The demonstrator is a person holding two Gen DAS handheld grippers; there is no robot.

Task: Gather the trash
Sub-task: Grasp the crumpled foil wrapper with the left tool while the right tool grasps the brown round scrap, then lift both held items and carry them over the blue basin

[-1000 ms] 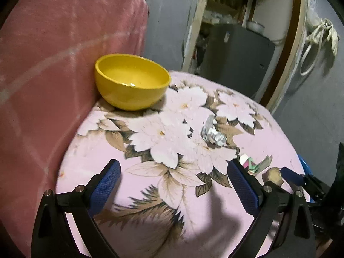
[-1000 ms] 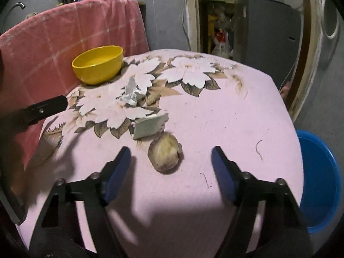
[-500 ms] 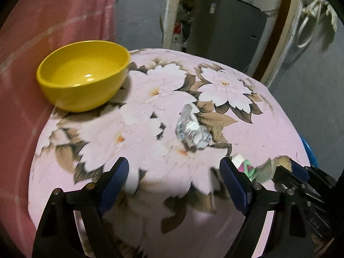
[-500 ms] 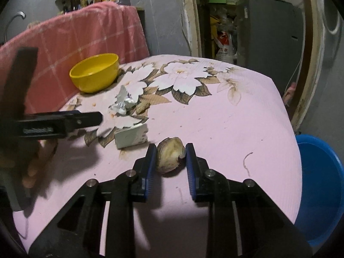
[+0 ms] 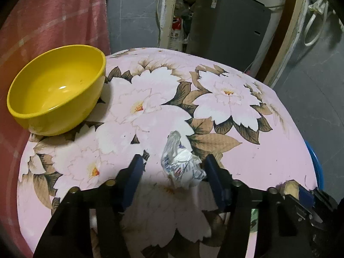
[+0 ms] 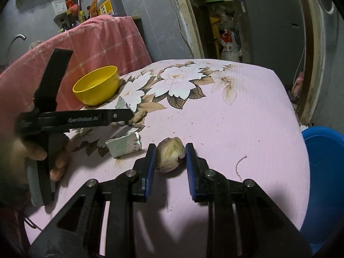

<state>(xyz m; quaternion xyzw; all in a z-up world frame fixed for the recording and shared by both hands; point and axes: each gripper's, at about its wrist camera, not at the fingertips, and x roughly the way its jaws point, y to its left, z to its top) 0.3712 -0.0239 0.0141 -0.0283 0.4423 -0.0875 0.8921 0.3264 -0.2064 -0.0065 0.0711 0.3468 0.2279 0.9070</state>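
Pink floral cloth covers the table (image 6: 247, 116), and the trash lies on the half nearest the person. The right gripper (image 6: 169, 161) has its blue pads clamped on a brownish, papery onion-like bulb (image 6: 169, 158) near the table's near edge. The left gripper (image 5: 172, 173) has just been closing round a crumpled white printed wrapper (image 5: 182, 167) a little inward from that edge; the right-hand pad touches the wrapper, but a gap shows beside the other pad, so its jaws are apart and nothing is gripped yet.

To do this well, I'd say the left jaws should finish closing with the tips low against the cloth, so the thin crumple is caught at its thick middle and not merely nudged aside. The bulb looks firm and rounded; a straight lift should keep it from rolling out.

A blue plastic tub (image 6: 322, 182) sits below the table's right edge, probably the bin for all this. A small torn white carton (image 6: 123, 147) lies just left of the bulb, between the two grippers, still to be collected. A yellow round bowl (image 5: 56, 88) stands at the far left corner against a pink checked towel (image 5: 49, 15), well apart from the wrapper, so it is no obstacle. What looks like a thin stray stalk (image 6: 239, 163) lies right of the bulb
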